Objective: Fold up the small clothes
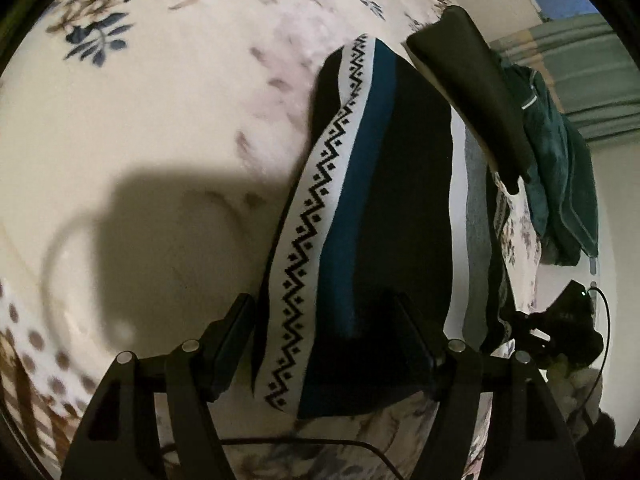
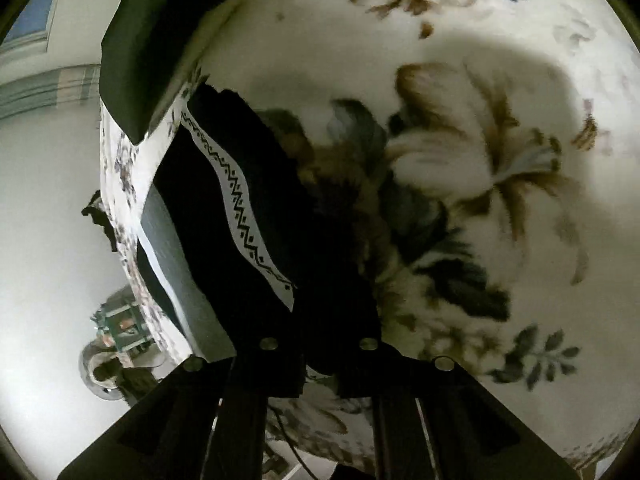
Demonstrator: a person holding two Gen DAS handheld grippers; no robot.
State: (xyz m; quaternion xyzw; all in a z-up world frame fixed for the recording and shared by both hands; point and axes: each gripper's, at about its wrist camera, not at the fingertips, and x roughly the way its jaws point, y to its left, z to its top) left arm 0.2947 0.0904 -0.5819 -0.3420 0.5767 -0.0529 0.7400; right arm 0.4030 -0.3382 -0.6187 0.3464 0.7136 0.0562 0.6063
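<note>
A small black garment point(image 1: 404, 200) with a white zigzag-patterned waistband point(image 1: 320, 208) and a teal stripe lies on the floral bedspread point(image 1: 160, 120). In the left wrist view my left gripper point(image 1: 326, 320) is open, its fingers either side of the garment's near end, waistband between them. In the right wrist view the same garment point(image 2: 256, 184) runs away from my right gripper point(image 2: 320, 340), whose jaws stand close together on its black near edge. The other gripper point(image 1: 560, 328) shows small at the right edge of the left wrist view.
A folded black item point(image 1: 472, 80) lies at the bed's far edge, also seen in the right wrist view point(image 2: 152, 40). A dark teal garment point(image 1: 560, 184) hangs off the bedside. A grey and white folded piece point(image 2: 172, 248) lies under the black garment. A cable point(image 1: 320, 444) runs near the left gripper.
</note>
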